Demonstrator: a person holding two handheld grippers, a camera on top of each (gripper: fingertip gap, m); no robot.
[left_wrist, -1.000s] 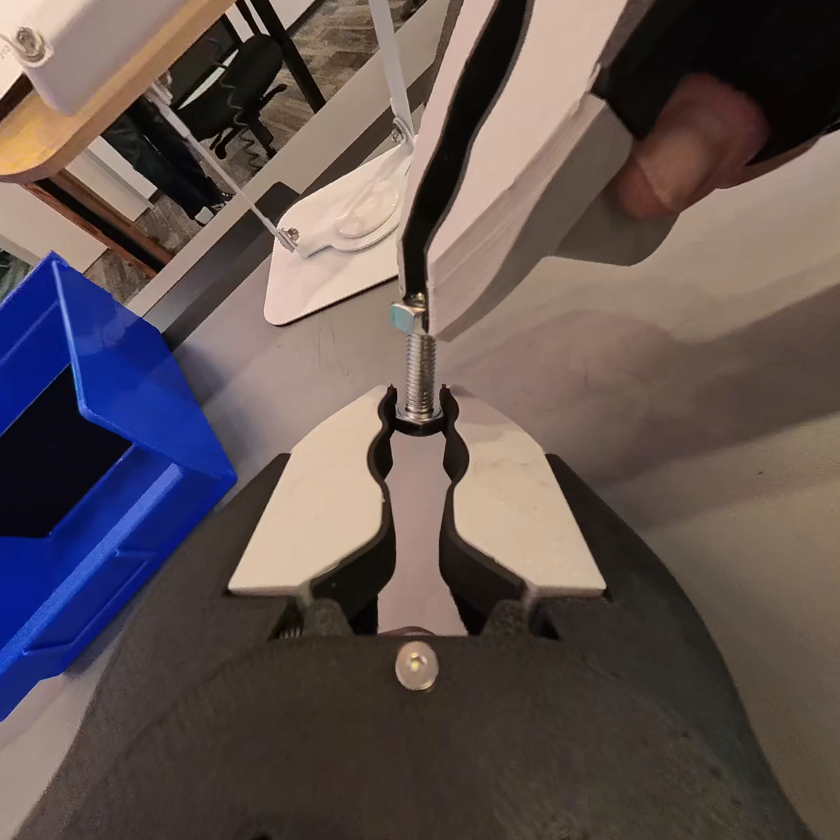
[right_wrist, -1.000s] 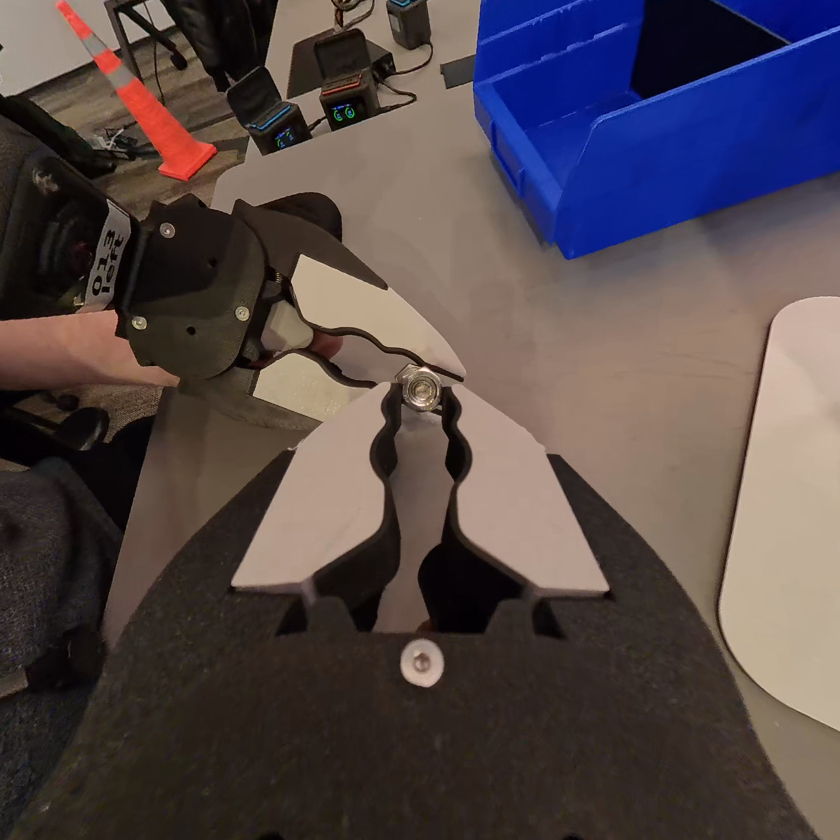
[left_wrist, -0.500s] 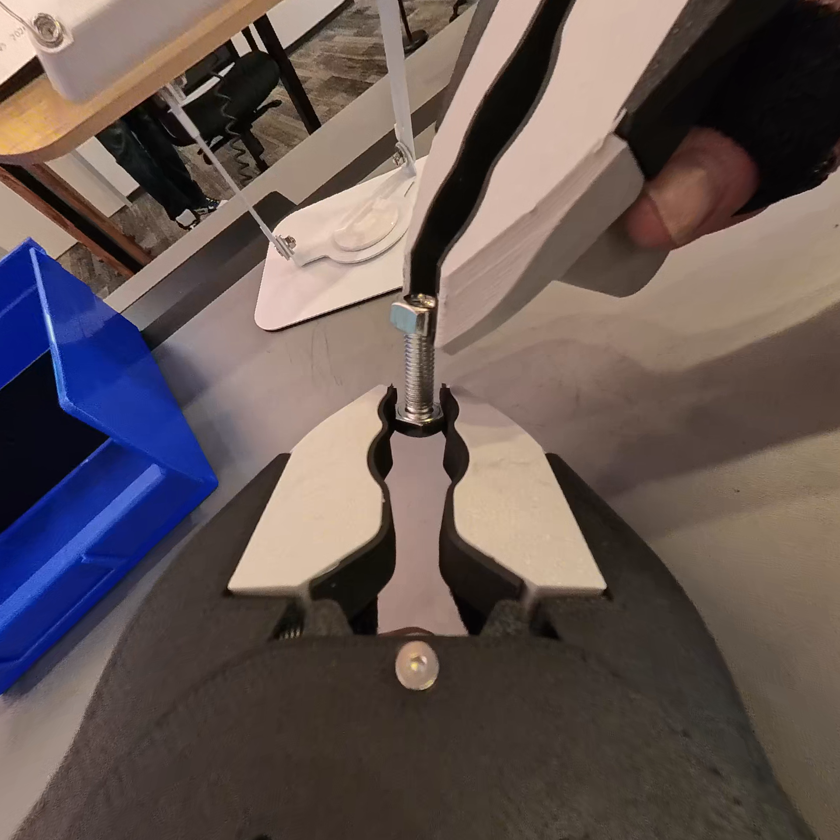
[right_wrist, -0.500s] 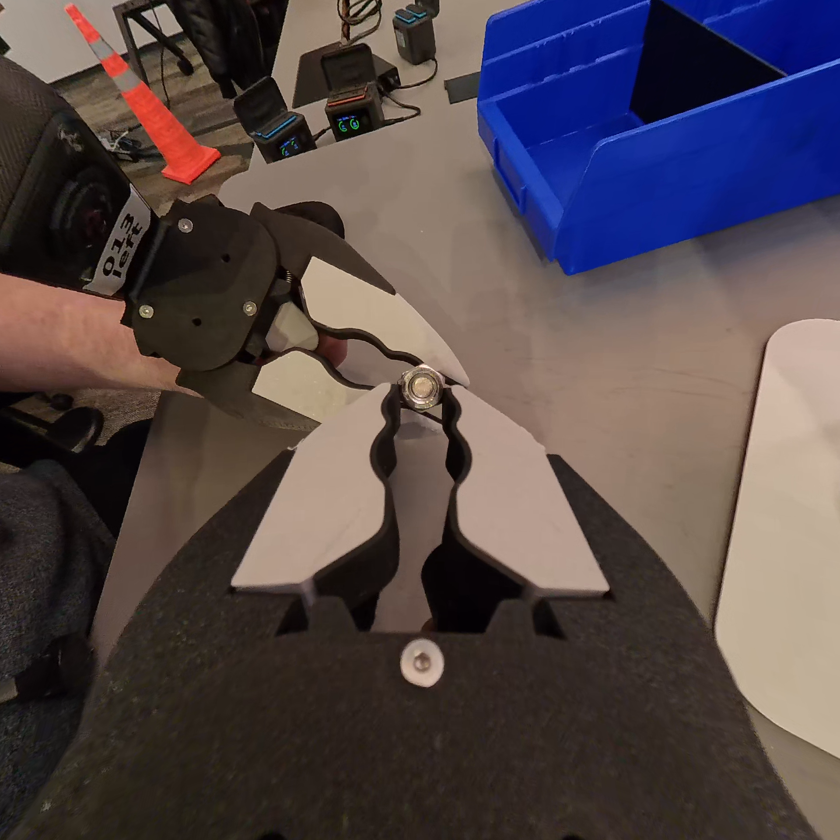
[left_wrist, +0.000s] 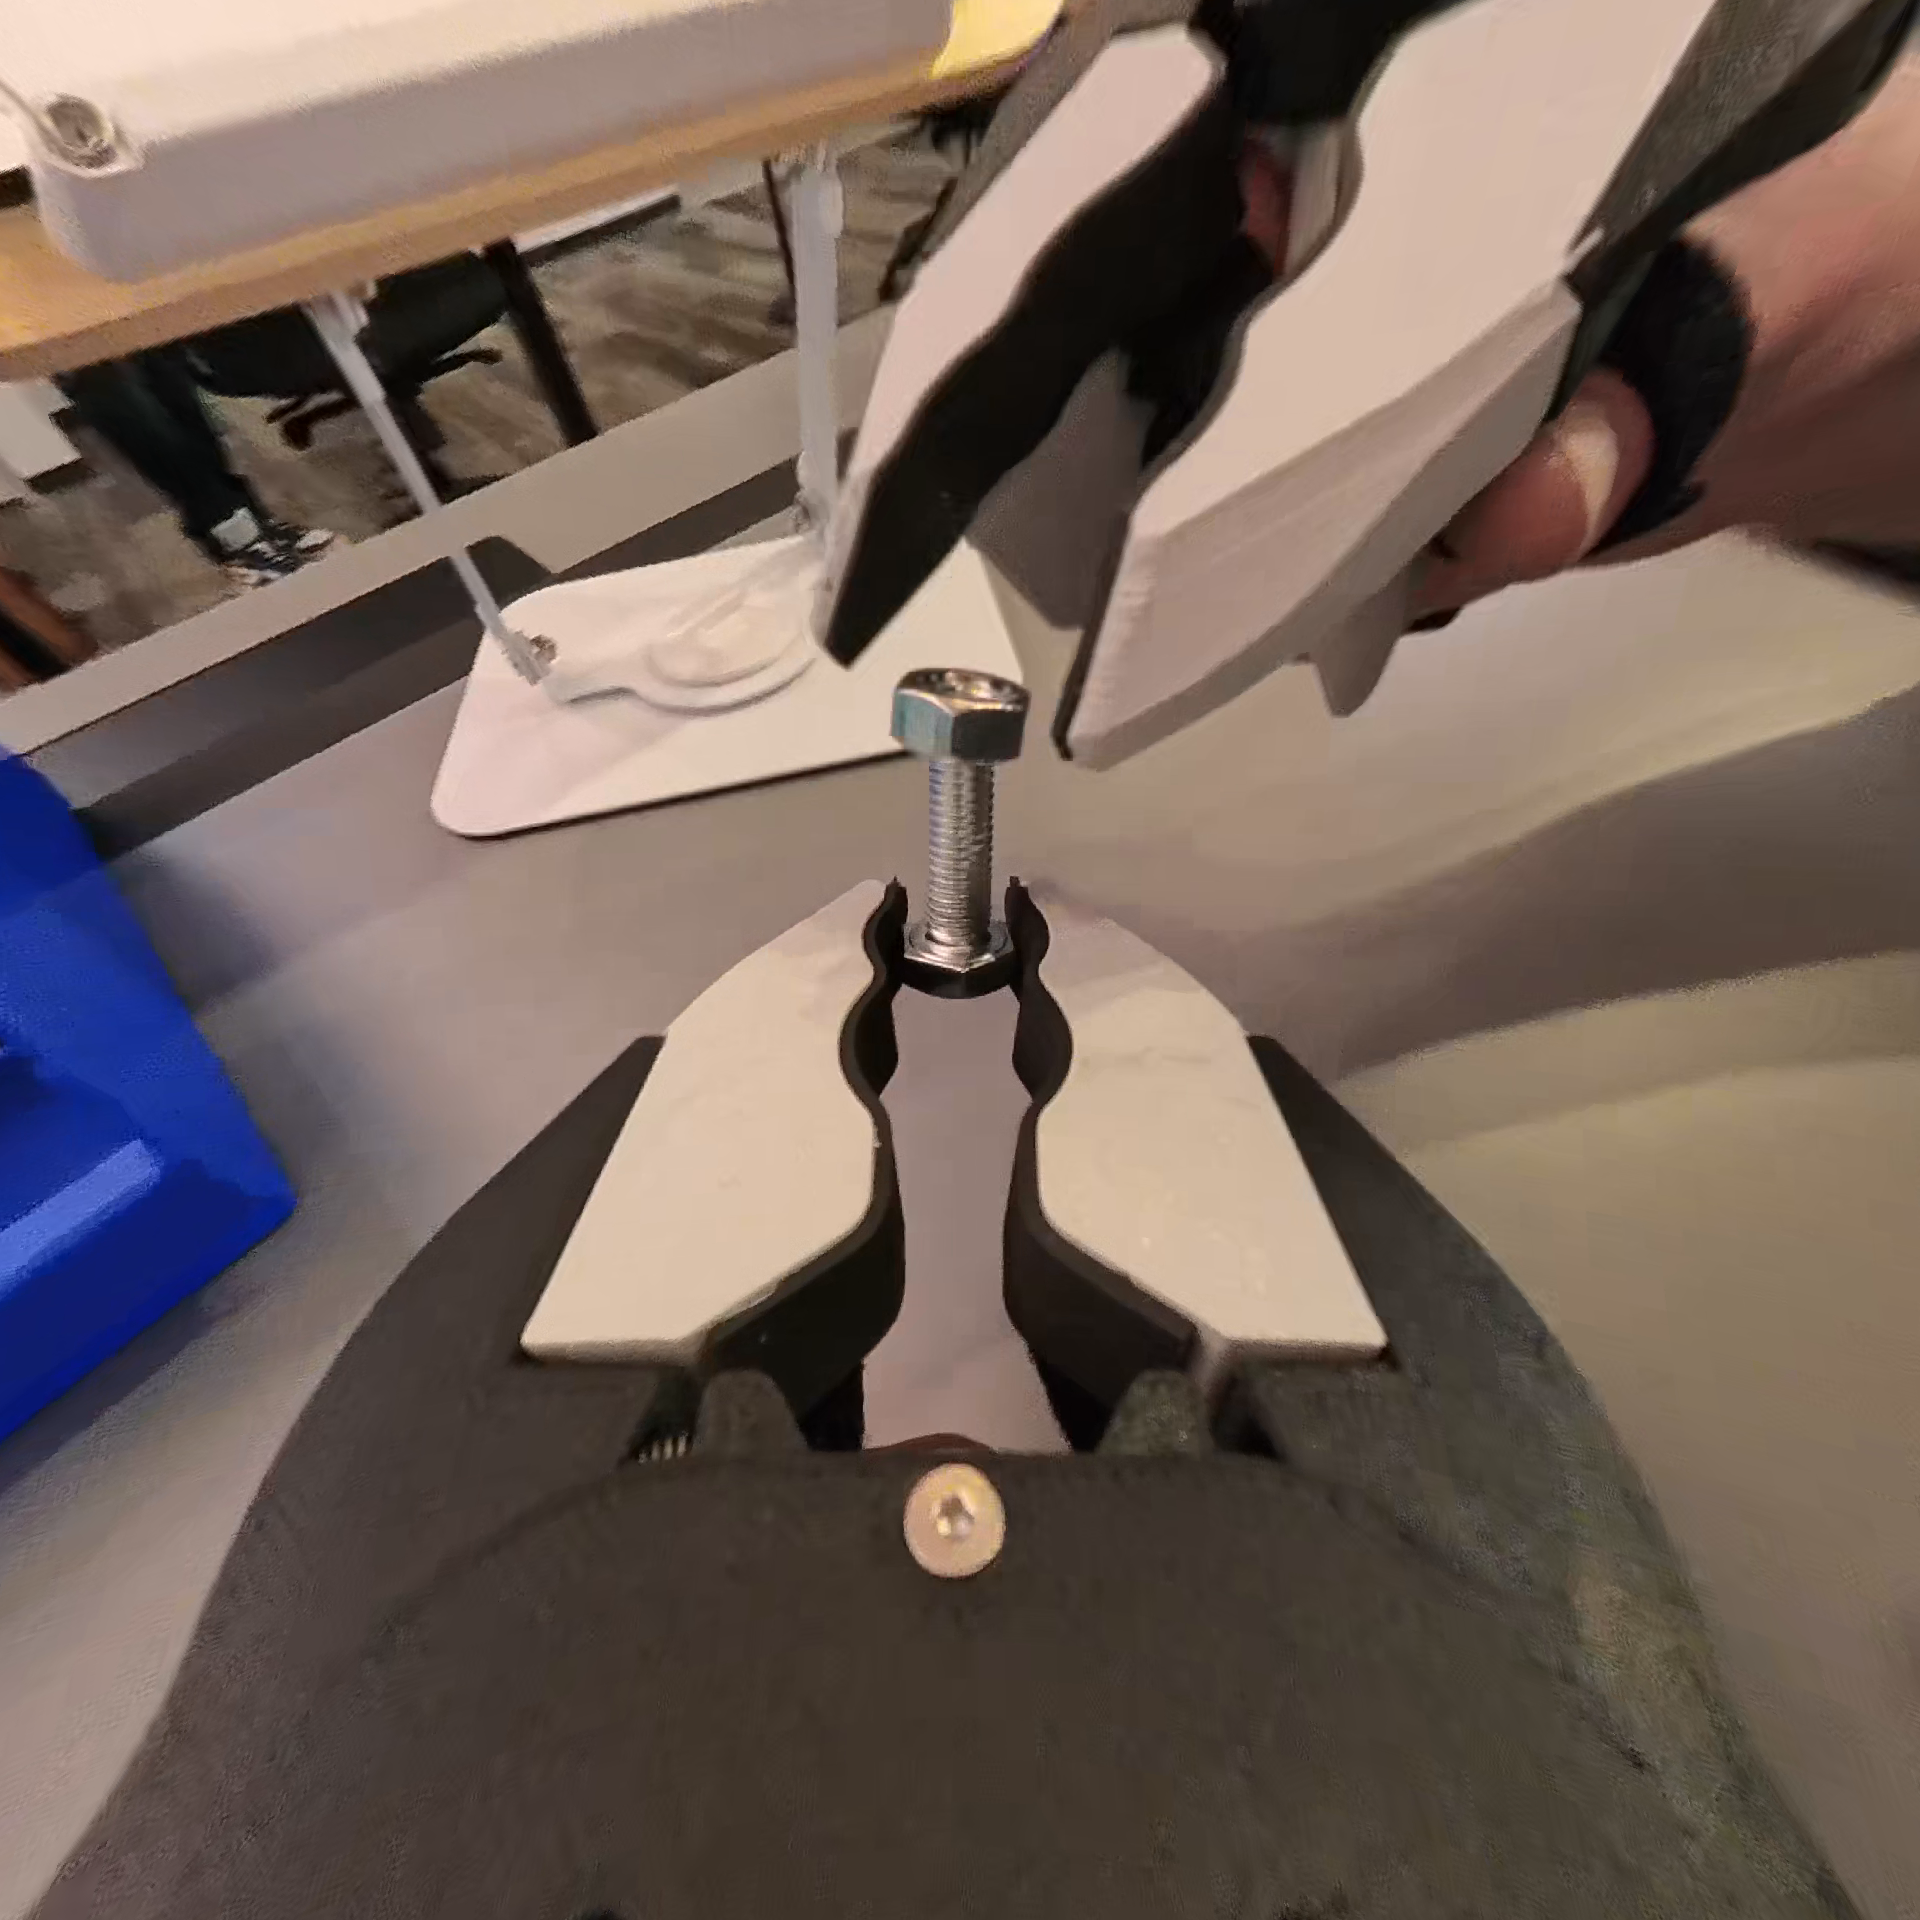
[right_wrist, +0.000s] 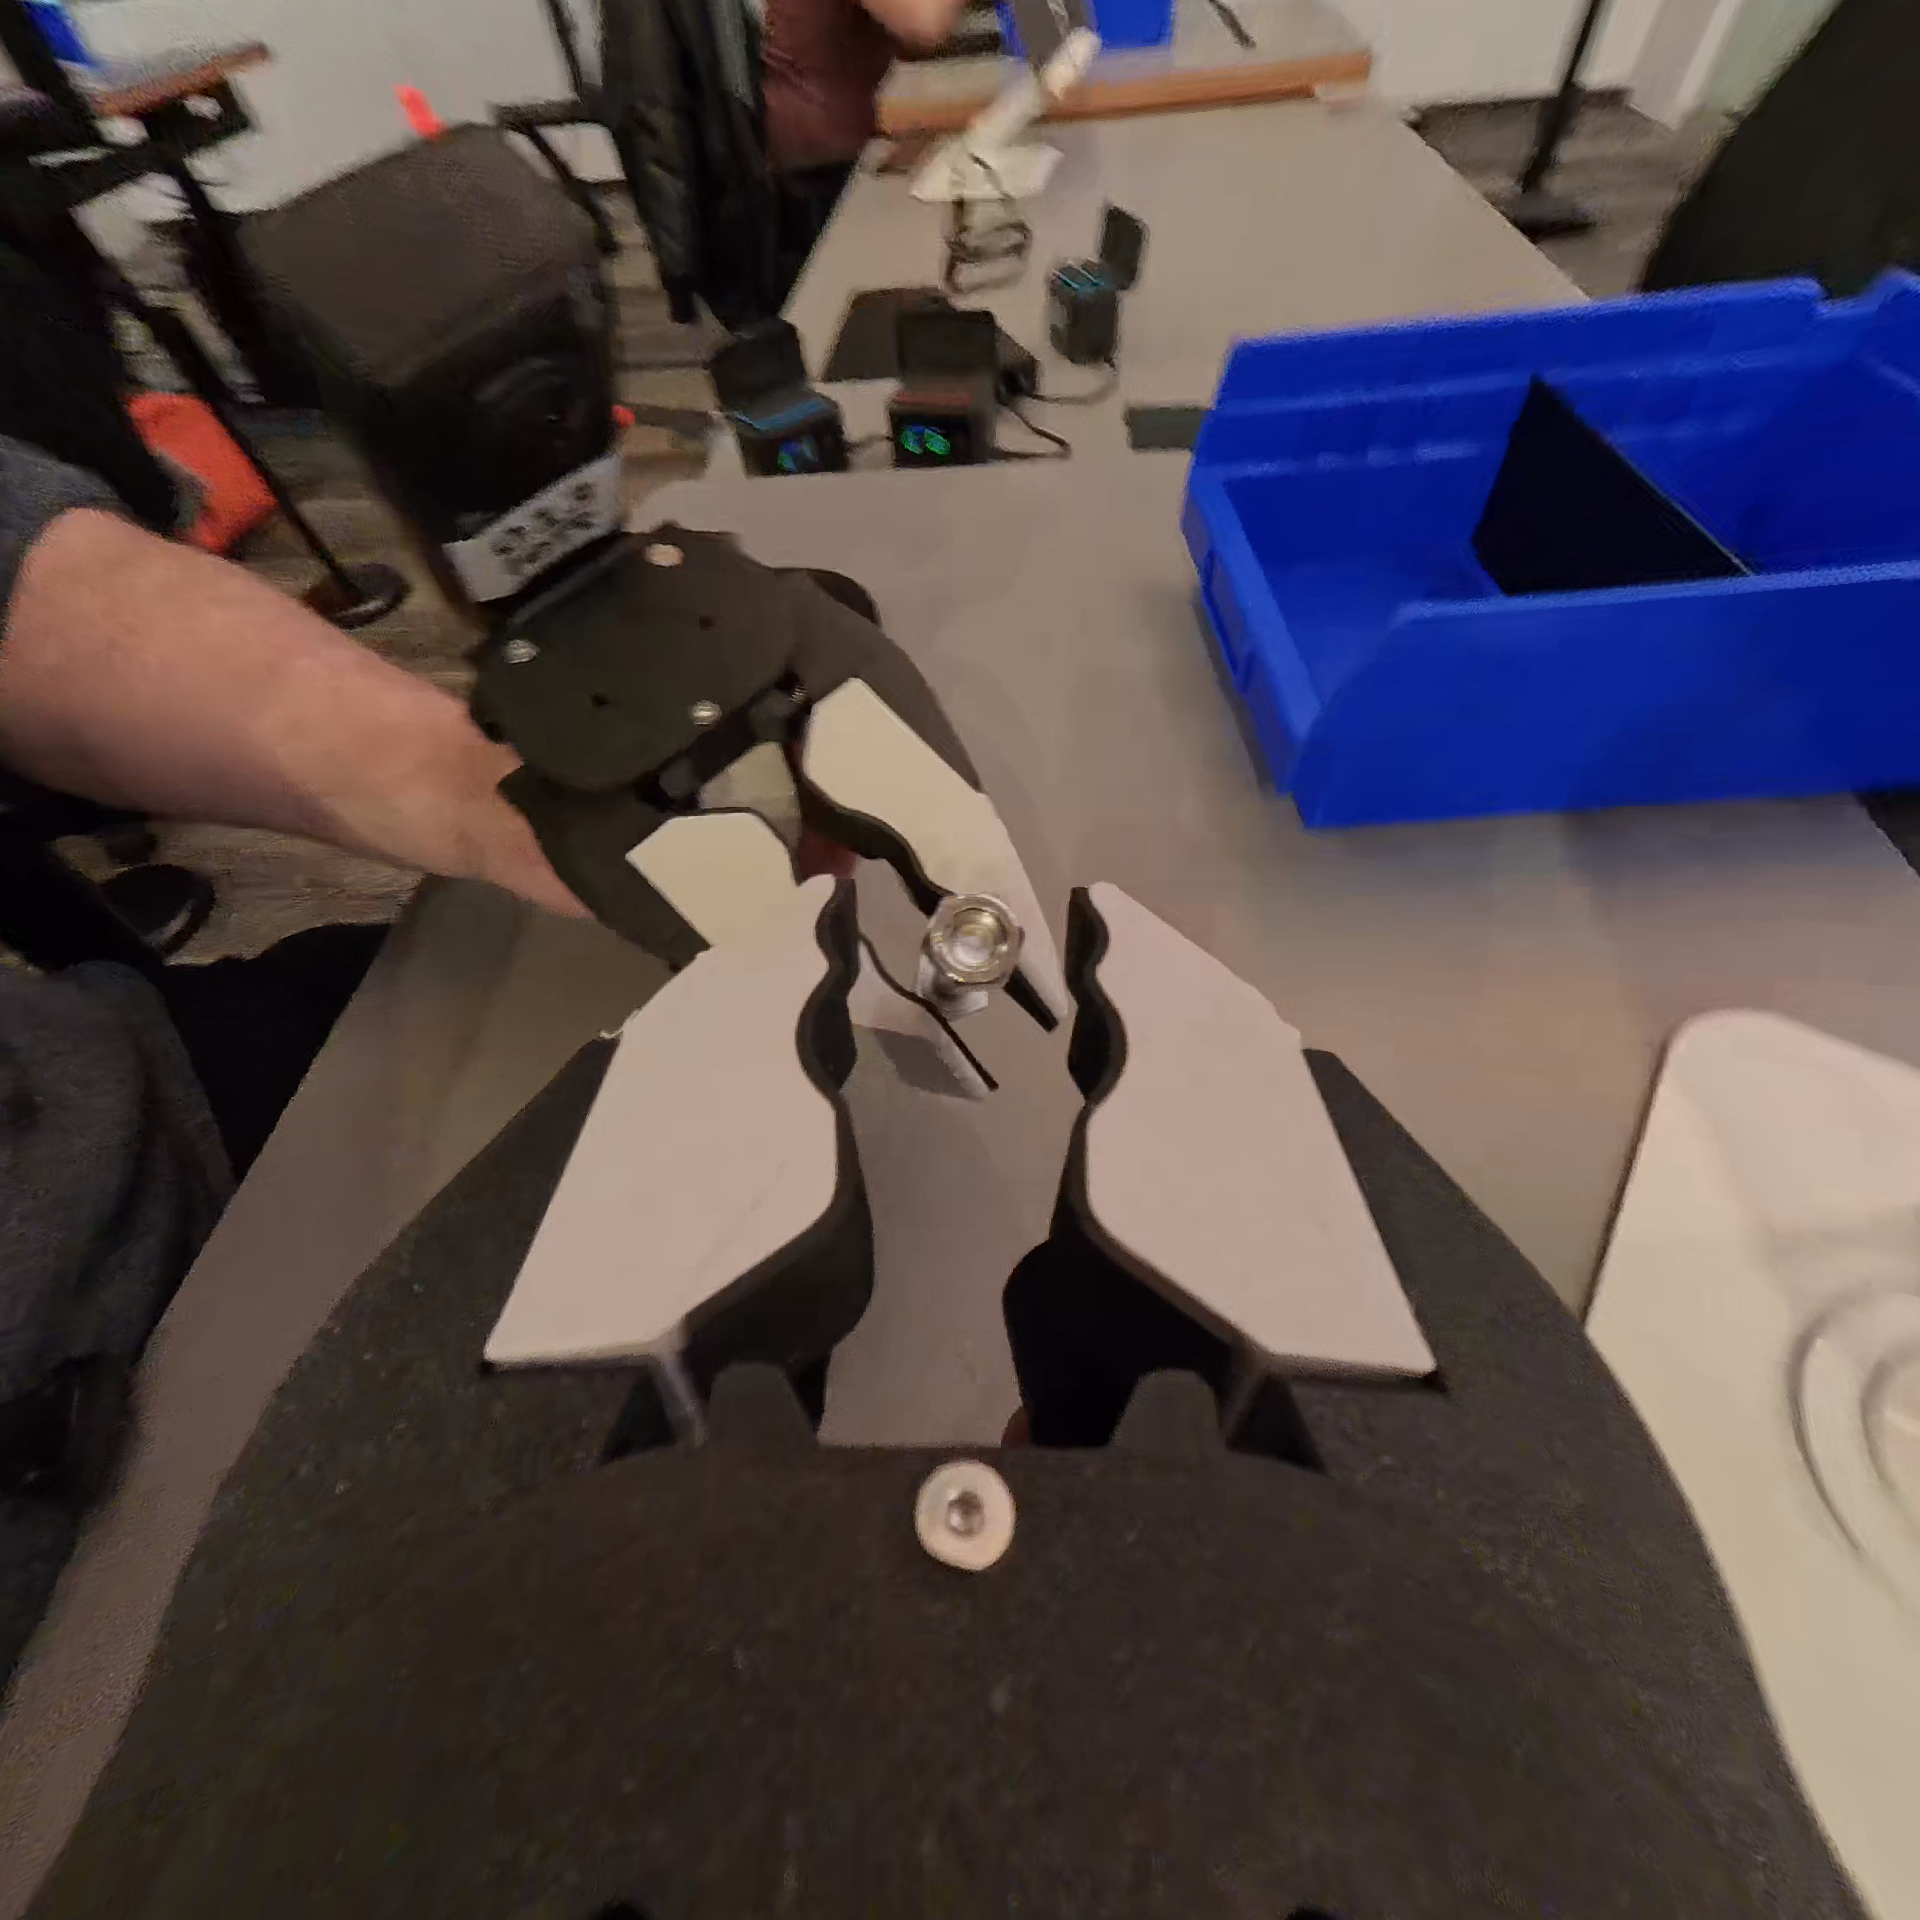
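Gripping a single silver nut (left_wrist: 951, 943) between its two black-lined fingertips, the left gripper (left_wrist: 954, 914) stays narrow, with one threaded bolt (left_wrist: 958, 821) standing upright out of that nut, its hex head at the top and clear of any contact. Just above and beside the bolt head hangs the right gripper (left_wrist: 951, 691), its two white fingers spread wide, one tip on each side of the head and neither pressing on it; a hand (left_wrist: 1704, 416) in a black fingerless glove holds it.

From the right wrist view the count is the same: one bolt (right_wrist: 971, 951) seen end-on, lying between the open fingers of the right gripper (right_wrist: 961, 909) with a gap at each side, and the left gripper (right_wrist: 997, 1023) reaching in from the left, held by a bare forearm (right_wrist: 239, 717).

Farther out, each view has one blue bin (right_wrist: 1558, 623) on the grey table (right_wrist: 1403, 935), and one white lamp base (left_wrist: 665, 717). Only the right wrist view shows the bin's black divider (right_wrist: 1590, 520) and its two compartments, along with three small black devices (right_wrist: 925, 426) with cables at the table's far end. Only the left wrist view shows the nut itself, the bolt's thread, a wooden tabletop (left_wrist: 416, 218) beyond the table and the white lamp head (left_wrist: 416, 94) overhead.
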